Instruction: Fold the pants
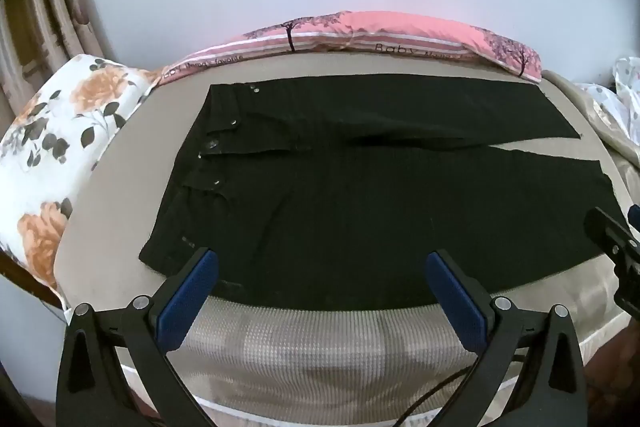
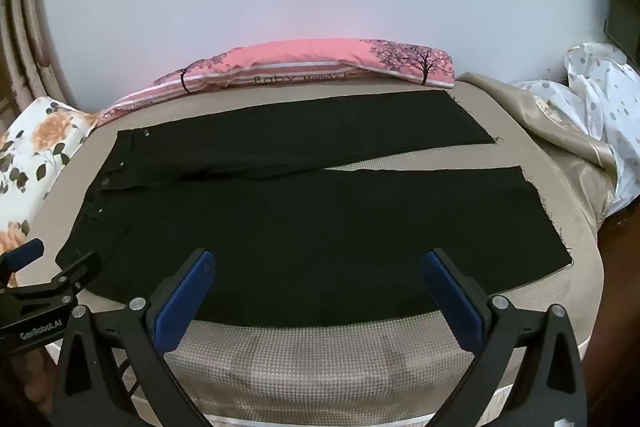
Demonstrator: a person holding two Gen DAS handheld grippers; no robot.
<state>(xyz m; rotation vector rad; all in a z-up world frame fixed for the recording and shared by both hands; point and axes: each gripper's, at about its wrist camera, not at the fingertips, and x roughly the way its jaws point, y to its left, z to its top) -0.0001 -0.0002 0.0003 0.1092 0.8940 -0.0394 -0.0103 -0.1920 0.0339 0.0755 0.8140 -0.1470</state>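
Observation:
Black pants (image 1: 360, 195) lie spread flat on a beige bed (image 1: 304, 339), waistband with metal buttons to the left, both legs running right with a narrow gap between them. My left gripper (image 1: 320, 263) hovers open over the near edge of the pants, toward the waist end, nothing between its blue pads. In the right wrist view the same pants (image 2: 320, 227) fill the middle, and my right gripper (image 2: 318, 261) stands open above the near leg's front edge. Each gripper shows at the other view's side edge: the right gripper (image 1: 616, 243), the left gripper (image 2: 52, 271).
A pink pillow with tree print (image 1: 360, 31) lies along the far edge against the pale wall. A floral pillow (image 1: 60, 131) sits at the left. A crumpled spotted white sheet (image 2: 600, 99) and beige cover (image 2: 560, 139) lie past the leg ends at right.

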